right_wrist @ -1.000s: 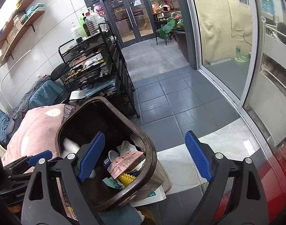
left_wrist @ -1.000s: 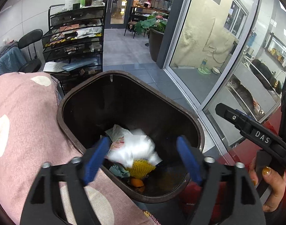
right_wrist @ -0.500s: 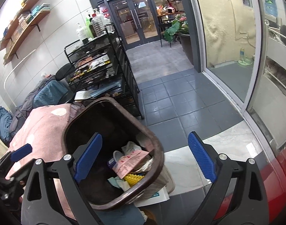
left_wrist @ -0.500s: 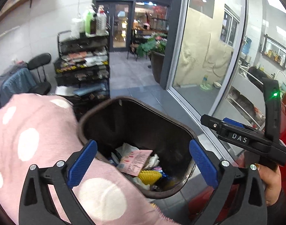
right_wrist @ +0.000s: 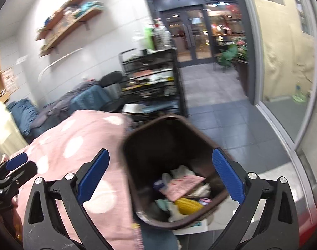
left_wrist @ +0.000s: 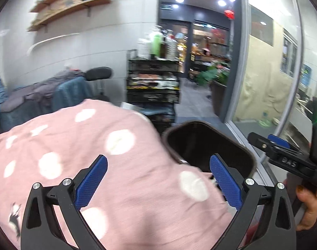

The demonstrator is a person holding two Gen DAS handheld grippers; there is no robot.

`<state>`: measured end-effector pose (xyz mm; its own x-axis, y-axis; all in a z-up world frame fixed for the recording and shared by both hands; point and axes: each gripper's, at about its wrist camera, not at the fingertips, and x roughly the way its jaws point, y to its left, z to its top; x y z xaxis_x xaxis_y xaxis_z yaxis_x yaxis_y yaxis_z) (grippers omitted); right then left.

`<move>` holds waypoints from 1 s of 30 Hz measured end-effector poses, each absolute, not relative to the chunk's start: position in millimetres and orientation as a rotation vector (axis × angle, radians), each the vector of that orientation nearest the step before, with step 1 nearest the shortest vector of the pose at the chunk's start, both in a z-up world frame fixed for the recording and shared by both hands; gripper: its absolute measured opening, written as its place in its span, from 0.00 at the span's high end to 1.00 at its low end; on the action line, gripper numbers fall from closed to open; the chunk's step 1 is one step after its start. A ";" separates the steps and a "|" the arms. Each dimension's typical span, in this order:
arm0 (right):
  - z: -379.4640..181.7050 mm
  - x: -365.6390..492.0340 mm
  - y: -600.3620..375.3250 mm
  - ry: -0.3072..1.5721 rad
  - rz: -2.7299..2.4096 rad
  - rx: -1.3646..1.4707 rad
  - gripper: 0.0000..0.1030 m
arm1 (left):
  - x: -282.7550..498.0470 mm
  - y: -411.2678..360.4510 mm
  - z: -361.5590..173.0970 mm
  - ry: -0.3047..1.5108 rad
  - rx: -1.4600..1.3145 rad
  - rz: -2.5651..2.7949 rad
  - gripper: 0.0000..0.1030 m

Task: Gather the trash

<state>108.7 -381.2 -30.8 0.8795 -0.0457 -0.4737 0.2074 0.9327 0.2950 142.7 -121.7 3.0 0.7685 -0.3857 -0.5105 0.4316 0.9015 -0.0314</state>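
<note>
Brown trash bin (right_wrist: 168, 145) between right claw (right_wrist: 161, 179) fingers

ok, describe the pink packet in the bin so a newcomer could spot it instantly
Find the dark brown bin beside the pink polka-dot cushion. On top of its trash lies a flat pink packet, above the yellow mesh; it is the only flat pink piece there.

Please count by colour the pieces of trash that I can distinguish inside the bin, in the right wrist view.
Pink: 1, packet
Yellow: 1, net
White: 1, wad
Green: 1, scrap
Total: 4 in the bin; the rest is blurred.
</note>
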 end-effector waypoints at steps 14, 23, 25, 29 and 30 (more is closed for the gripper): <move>-10.0 88.4 -276.1 0.392 0.071 0.202 0.05 | 102.9 -41.2 2.4 0.458 0.002 -0.177 0.05; -10.6 69.8 -243.1 0.370 0.126 0.151 0.05 | 88.6 -25.4 -3.3 0.446 -0.002 -0.127 0.05; -9.9 68.8 -243.3 0.368 0.127 0.143 0.05 | 85.1 -23.7 -4.1 0.437 0.002 -0.118 0.05; -9.1 65.4 -243.6 0.361 0.132 0.156 0.05 | 82.0 -20.1 -2.4 0.428 -0.007 -0.114 0.05; -8.5 65.5 -244.5 0.359 0.132 0.159 0.05 | 82.3 -19.2 -2.0 0.428 -0.010 -0.116 0.05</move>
